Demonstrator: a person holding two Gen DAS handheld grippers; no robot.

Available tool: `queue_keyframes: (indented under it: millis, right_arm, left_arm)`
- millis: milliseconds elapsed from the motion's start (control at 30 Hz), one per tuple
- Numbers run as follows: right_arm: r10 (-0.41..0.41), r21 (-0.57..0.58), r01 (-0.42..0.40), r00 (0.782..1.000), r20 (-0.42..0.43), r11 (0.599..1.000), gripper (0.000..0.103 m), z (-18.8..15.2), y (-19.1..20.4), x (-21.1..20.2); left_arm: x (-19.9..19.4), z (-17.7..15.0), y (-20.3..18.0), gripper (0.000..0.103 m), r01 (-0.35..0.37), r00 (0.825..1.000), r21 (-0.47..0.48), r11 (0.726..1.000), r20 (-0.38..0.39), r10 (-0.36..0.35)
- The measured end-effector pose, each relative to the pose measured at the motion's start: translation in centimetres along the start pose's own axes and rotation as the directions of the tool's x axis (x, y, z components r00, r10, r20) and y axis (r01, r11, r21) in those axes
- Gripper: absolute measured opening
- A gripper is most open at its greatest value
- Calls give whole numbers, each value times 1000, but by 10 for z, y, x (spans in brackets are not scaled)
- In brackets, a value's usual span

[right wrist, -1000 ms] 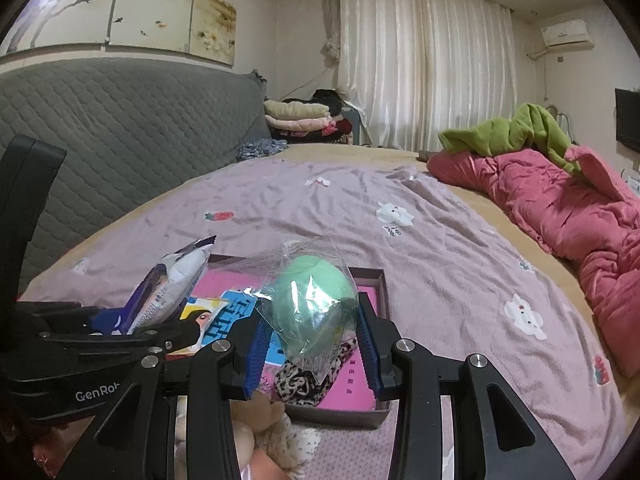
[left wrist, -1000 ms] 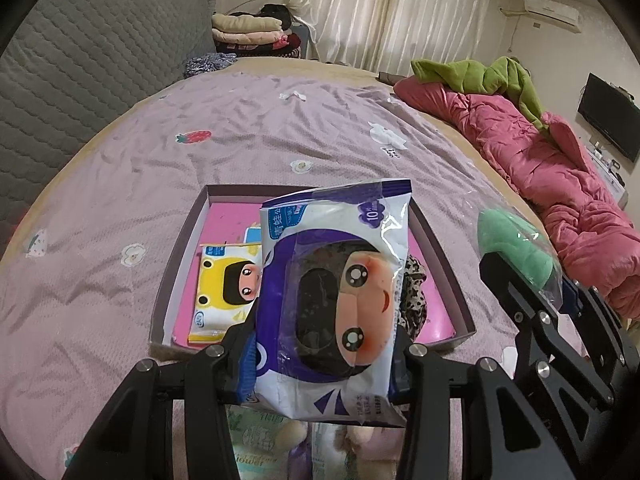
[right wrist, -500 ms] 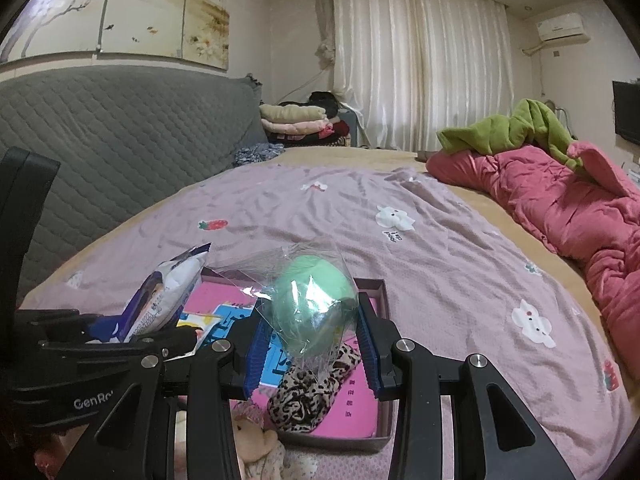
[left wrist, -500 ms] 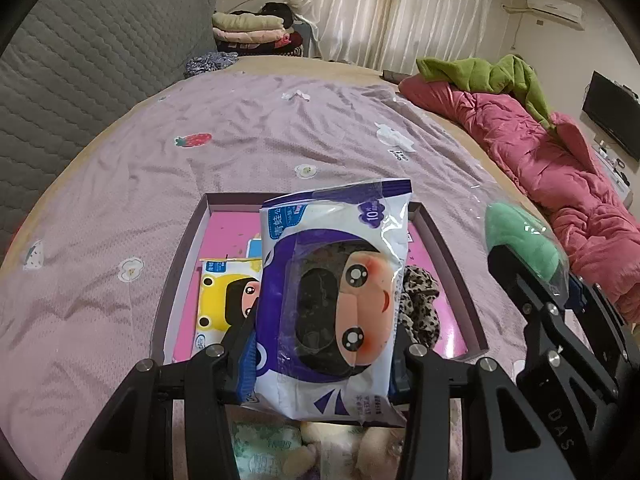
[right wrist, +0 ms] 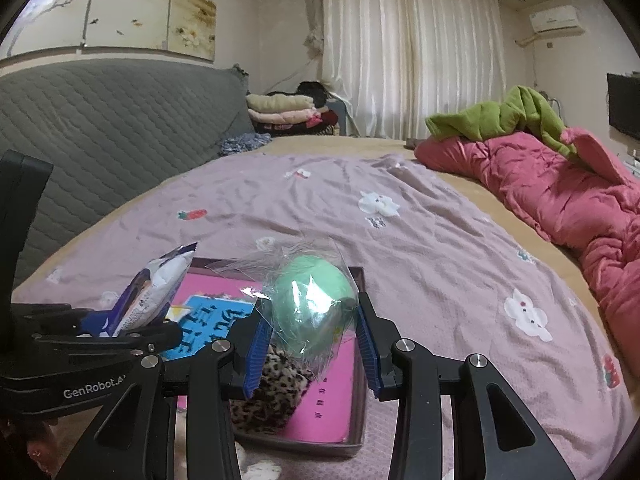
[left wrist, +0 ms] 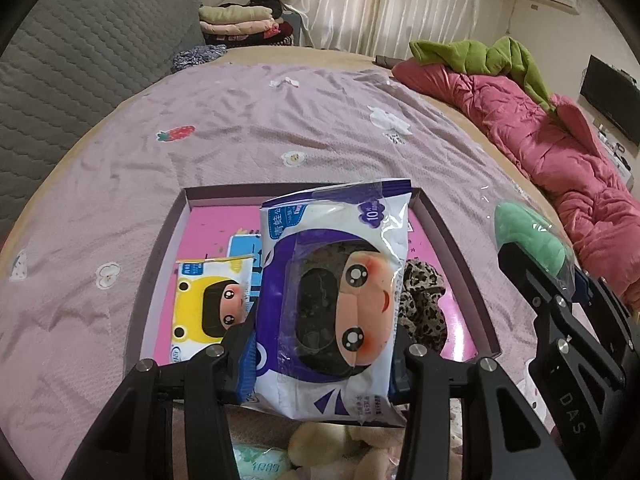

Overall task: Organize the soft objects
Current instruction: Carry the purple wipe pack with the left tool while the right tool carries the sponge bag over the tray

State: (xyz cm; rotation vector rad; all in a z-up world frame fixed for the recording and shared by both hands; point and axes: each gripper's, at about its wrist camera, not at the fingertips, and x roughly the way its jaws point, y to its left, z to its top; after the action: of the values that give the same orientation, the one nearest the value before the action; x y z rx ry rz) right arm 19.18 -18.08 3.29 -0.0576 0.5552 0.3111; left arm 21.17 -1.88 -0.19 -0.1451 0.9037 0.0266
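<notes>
My left gripper is shut on a purple and white wet-wipes pack with a cartoon face, held above the near edge of a shallow pink-floored tray. My right gripper is shut on a green soft ball in a clear plastic bag, held over the tray's right part. The ball also shows at the right of the left wrist view. In the tray lie a yellow wipes pack, a blue pack and a leopard-print scrunchie.
The tray sits on a lilac bedspread. A pink quilt with a green garment lies at the right. A grey padded headboard is at the left. Plush toys and a green pack lie just under my grippers.
Both grippers have moved forward and up over the tray, each keeping its hold. More of the tray floor and the scrunchie shows now.
</notes>
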Motion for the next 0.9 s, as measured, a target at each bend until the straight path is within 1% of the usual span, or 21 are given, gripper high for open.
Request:
queue_keyframes:
  millis: [133, 233, 367, 600, 900]
  right_arm:
    - [-8, 15, 9, 999, -33, 1000, 41, -5, -6, 8]
    - [-13, 10, 14, 999, -51, 1000, 41, -9, -7, 12]
    - [-7, 10, 7, 997, -74, 1000, 41, -13, -7, 18]
    - [-1, 17, 3, 995, -95, 1000, 41, -16, -10, 25]
    - [11, 36, -7, 993, -121, 999, 41, -21, -13, 33]
  left_arm:
    - [8, 0, -1, 47, -7, 1000, 19, 1000, -17, 7]
    - [13, 1, 0, 47, -4, 1000, 16, 1000, -31, 4]
    - [22, 2, 0, 47, -5, 999, 26, 1000, -47, 6]
    - [38, 2, 2, 47, 24, 995, 18, 1000, -96, -22]
    - [51, 3, 1, 47, 40, 991, 16, 999, -126, -38]
